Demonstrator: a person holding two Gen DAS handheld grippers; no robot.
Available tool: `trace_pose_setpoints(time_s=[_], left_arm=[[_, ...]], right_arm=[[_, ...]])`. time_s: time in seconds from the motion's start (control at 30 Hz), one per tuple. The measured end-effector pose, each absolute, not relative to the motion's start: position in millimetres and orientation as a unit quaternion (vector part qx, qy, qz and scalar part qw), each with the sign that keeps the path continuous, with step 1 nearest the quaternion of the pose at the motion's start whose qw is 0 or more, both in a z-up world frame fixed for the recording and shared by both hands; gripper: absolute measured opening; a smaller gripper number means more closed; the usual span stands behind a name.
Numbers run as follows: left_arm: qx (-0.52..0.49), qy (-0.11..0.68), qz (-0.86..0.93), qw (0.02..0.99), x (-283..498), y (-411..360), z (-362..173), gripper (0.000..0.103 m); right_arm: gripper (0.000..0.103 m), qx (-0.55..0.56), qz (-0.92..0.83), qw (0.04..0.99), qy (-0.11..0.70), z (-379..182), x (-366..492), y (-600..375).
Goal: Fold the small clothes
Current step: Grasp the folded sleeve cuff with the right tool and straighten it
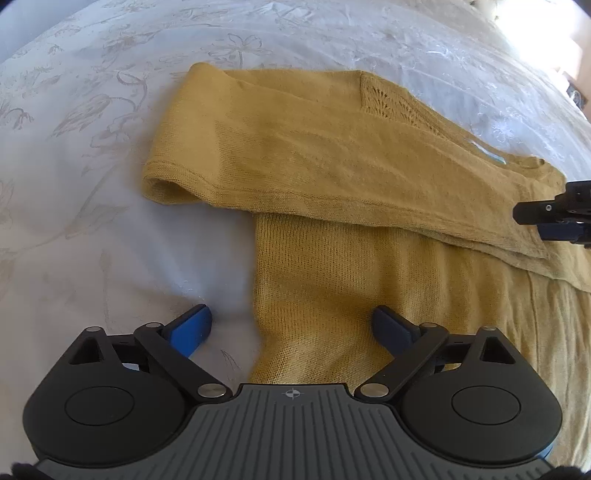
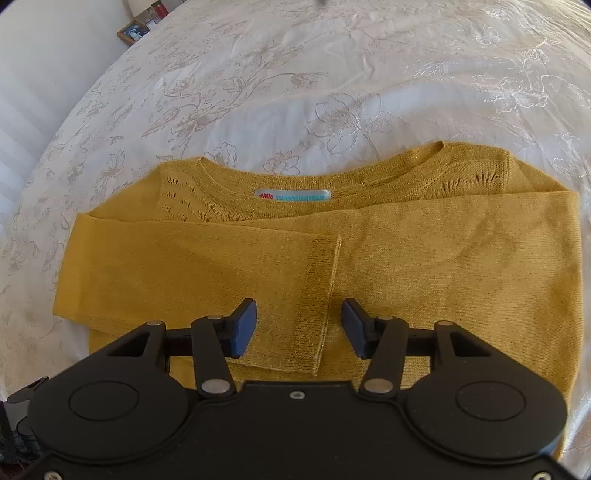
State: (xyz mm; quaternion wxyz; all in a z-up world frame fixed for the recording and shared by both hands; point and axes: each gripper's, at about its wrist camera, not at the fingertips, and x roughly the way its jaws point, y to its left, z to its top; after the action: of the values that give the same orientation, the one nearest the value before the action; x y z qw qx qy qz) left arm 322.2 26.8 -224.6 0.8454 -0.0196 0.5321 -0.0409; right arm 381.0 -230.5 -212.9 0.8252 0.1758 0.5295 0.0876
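Observation:
A mustard-yellow knit sweater (image 2: 406, 266) lies flat on the bed with both sleeves folded across its chest; a blue neck label (image 2: 292, 194) shows at the collar. In the left wrist view the sweater (image 1: 314, 173) fills the middle, one folded sleeve ending in an open cuff (image 1: 166, 186) at the left. My left gripper (image 1: 291, 326) is open, straddling the sweater's side edge just above the cloth. My right gripper (image 2: 299, 326) is open over the sleeve cuff (image 2: 321, 295), holding nothing; it also shows in the left wrist view (image 1: 554, 218) at the right edge.
A white bedspread (image 2: 295, 74) with embroidered flowers surrounds the sweater on all sides. A small framed picture (image 2: 133, 31) and a red item stand on a surface beyond the bed's far left corner.

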Motion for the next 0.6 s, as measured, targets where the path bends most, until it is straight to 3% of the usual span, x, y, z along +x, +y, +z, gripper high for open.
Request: trace_pose_setpoints(time_s=[0.03,0.07,0.37,0.6], left_arm=[[-0.018,0.533,-0.039,0.845,322,26,-225,0.098],[-0.018,0.533,-0.039,0.845,323,25,-226,0.100],[-0.017,0.535,-0.040,0.844,322,24,-227,0.102],[-0.016,0.534,-0.039,0.844,321,23,-227,0.102]], right_arm=[[0.038,0.178,0.095,0.824,0.530,-212,382,-229],[0.013,0.179,0.104,0.822,0.531,-209,383,-228],[0.013,0.181,0.104,0.884,0.418,-107,348,-271],[0.013,0.120,0.018,0.865,0.487,-154,353,-317]])
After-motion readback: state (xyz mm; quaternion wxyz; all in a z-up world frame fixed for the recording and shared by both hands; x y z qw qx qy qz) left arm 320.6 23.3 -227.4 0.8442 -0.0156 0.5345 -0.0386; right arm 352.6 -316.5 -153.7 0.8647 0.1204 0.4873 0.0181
